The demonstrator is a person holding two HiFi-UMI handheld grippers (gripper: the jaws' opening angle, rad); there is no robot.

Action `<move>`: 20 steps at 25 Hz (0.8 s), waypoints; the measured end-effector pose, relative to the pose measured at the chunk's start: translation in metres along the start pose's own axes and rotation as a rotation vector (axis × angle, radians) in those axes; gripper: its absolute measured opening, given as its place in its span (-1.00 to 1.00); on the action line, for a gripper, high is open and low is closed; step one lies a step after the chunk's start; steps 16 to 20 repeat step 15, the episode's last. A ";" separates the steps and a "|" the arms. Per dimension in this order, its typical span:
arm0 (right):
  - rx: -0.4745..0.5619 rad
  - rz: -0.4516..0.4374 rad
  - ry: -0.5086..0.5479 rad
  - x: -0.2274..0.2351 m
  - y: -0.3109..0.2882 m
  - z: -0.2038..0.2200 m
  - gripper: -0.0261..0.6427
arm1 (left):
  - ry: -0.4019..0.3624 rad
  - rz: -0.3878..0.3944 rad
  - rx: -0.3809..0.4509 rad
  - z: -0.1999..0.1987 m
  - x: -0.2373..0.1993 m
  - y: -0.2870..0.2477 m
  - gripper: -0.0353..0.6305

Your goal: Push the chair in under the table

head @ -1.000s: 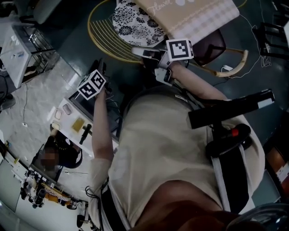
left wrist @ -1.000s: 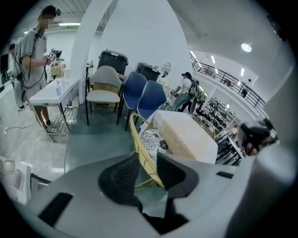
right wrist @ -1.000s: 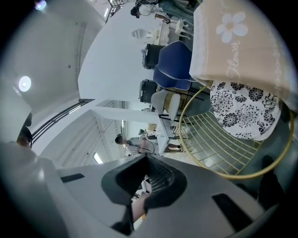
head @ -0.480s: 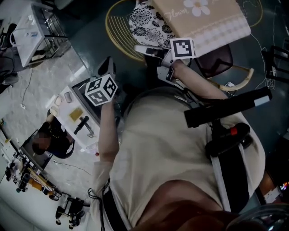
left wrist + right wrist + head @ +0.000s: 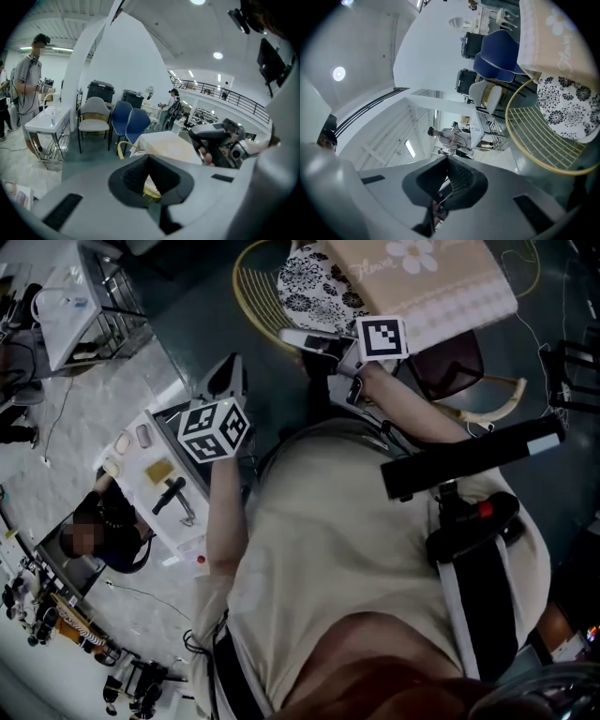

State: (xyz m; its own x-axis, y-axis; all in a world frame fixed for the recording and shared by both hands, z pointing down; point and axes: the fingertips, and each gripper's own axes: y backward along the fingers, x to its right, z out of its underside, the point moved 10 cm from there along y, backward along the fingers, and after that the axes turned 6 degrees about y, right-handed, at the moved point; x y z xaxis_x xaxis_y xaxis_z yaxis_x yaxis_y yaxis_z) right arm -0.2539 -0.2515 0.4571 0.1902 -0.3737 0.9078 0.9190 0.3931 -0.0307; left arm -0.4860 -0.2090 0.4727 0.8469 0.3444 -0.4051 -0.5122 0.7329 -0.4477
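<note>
A dark teal floor (image 5: 187, 324) runs under a table draped in a beige flowered tablecloth (image 5: 422, 287). The yellow wire chair (image 5: 251, 298) stands against the table. Its black-and-white floral cushion (image 5: 314, 282) lies partly beneath the cloth's edge, and its curved back is outside. The left gripper (image 5: 230, 371) is clenched on nothing and raised beside the person's body, apart from the chair. The right gripper (image 5: 289, 336) is also closed and empty, hanging just beside the chair's rim. The scene fits either a chair already pushed home with both grippers off it, or one with some way left to slide. Any further shove would need closed jaws pressed against the wire back.
</note>
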 end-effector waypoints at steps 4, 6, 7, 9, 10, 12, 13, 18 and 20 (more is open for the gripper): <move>-0.026 -0.045 0.033 -0.029 -0.020 0.021 -0.89 | -0.021 0.040 0.070 -0.006 0.005 0.043 -0.87; -0.050 -0.074 0.046 -0.044 -0.032 0.029 -0.89 | -0.014 0.029 0.102 -0.009 0.003 0.063 -0.87; -0.062 -0.089 0.048 -0.051 -0.037 0.034 -0.89 | -0.009 0.021 0.114 -0.008 0.002 0.074 -0.87; -0.074 -0.110 0.046 -0.068 -0.044 0.048 -0.89 | -0.002 0.017 0.131 -0.005 0.002 0.097 -0.87; -0.072 -0.114 0.044 -0.077 -0.044 0.057 -0.89 | -0.002 0.021 0.137 -0.002 0.003 0.109 -0.87; -0.056 -0.116 0.048 -0.094 -0.042 0.076 -0.89 | -0.009 0.034 0.148 0.003 0.007 0.136 -0.87; -0.047 -0.113 0.057 -0.103 -0.040 0.087 -0.89 | -0.013 0.042 0.153 0.005 0.008 0.150 -0.87; -0.028 -0.104 0.077 -0.120 -0.036 0.109 -0.89 | -0.019 0.060 0.163 0.011 0.011 0.180 -0.87; -0.028 -0.104 0.077 -0.120 -0.036 0.109 -0.89 | -0.019 0.060 0.163 0.011 0.011 0.180 -0.87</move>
